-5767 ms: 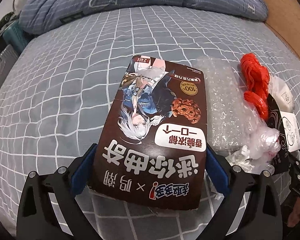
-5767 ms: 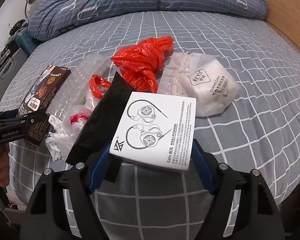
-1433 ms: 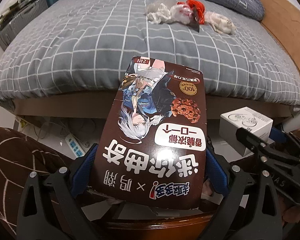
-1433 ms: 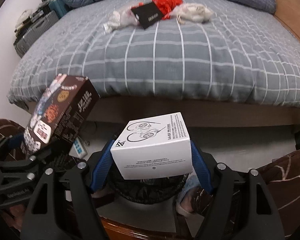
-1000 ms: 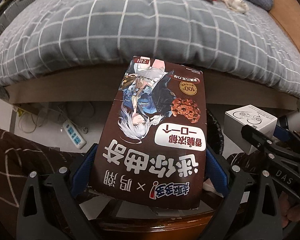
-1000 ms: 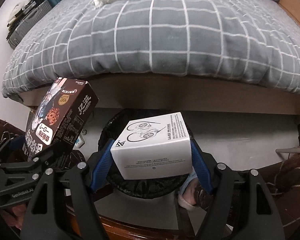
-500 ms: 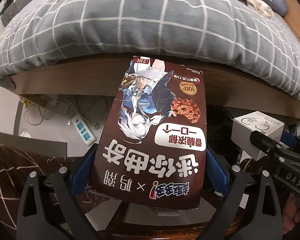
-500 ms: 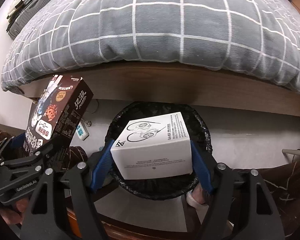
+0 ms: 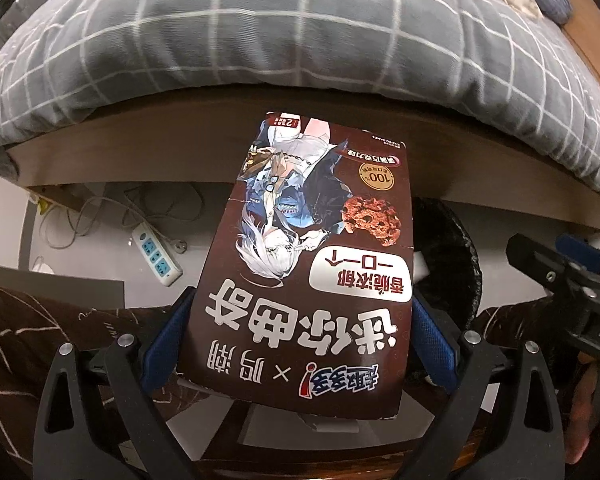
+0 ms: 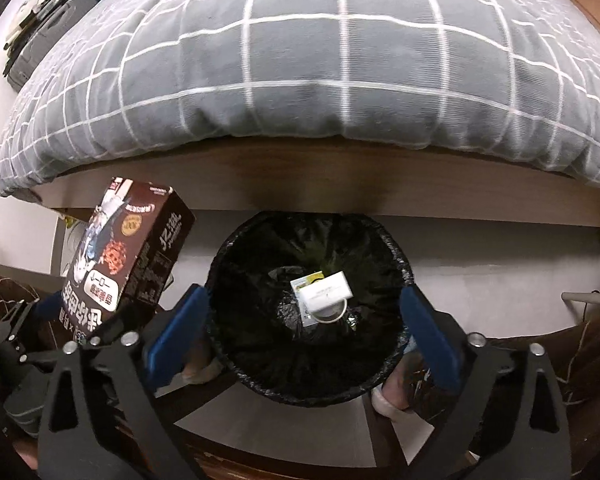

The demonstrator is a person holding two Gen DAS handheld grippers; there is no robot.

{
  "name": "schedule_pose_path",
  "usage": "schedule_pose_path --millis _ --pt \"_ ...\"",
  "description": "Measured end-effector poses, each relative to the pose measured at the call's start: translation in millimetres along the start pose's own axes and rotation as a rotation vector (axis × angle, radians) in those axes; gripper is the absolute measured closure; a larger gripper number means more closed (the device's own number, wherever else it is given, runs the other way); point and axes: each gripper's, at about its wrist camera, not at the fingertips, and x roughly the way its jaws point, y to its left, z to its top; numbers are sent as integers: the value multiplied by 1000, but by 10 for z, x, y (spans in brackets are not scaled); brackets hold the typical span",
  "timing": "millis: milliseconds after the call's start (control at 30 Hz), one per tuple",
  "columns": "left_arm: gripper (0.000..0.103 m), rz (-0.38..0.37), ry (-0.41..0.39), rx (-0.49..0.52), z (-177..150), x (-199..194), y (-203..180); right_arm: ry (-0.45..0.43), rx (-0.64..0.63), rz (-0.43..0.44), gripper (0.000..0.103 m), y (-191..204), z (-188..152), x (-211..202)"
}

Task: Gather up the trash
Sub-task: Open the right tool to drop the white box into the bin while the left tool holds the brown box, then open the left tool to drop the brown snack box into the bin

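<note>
Below your right gripper (image 10: pixel 304 330), jaws opening and empty, the white box (image 10: pixel 323 289) lies in the bin (image 10: pixel 388 256), long axis toward two o'clock; your left gripper (image 9: pixel 300 336) clamps the cookie box (image 9: pixel 316 264).

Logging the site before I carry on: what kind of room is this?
Most likely a bedroom: a bed with a grey checked duvet, a bin lined with a black bag beside its wooden frame, and a power strip on the floor.

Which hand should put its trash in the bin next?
The left. The left gripper grips the cookie box beside the black bin. The right gripper is opening with nothing between its jaws; its white box lies inside.
</note>
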Motion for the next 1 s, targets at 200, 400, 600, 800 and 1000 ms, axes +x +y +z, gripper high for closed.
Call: schedule_pose_path --millis 200,400,600,800,1000 --pt "8 -24 31 51 0 84 -304 -21 40 -37 7 -297 -6 -83" --pt "8 -52 51 122 21 150 -717 -33 113 -72 7 -696 -89 -151" --pt "8 -59 60 186 -21 212 -1012 -43 188 -77 7 -1026 -175 -204" --pt "7 -68 36 206 -23 253 -1129 -50 209 -65 7 -1099 -190 -228" --pt "6 -63 37 182 3 298 -972 -61 191 -56 7 -1062 -162 -298"
